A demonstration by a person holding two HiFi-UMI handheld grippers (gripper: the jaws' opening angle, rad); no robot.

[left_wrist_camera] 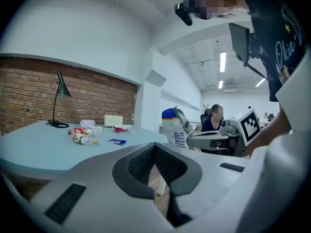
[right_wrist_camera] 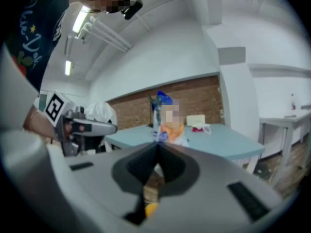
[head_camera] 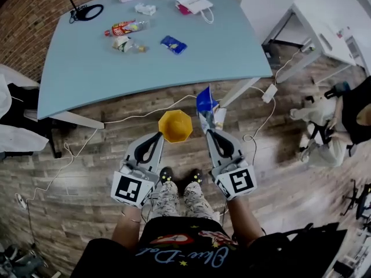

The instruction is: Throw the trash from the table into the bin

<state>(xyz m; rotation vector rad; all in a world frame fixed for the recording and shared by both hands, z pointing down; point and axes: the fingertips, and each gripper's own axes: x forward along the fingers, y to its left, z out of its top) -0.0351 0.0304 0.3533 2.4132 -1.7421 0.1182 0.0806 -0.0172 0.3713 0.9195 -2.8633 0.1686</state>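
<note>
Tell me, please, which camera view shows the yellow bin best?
The head view: it looks steeply down into the yellow bin, showing its open rim and inside. The right gripper view catches only a yellow sliver of it, low in the frame. The left gripper view shows none of it.

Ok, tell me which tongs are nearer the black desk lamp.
Left. The left tongs hang off the light-blue table on the side of the black desk lamp; the right tongs, shut on a blue-and-white wrapper, sit farther right.
</note>
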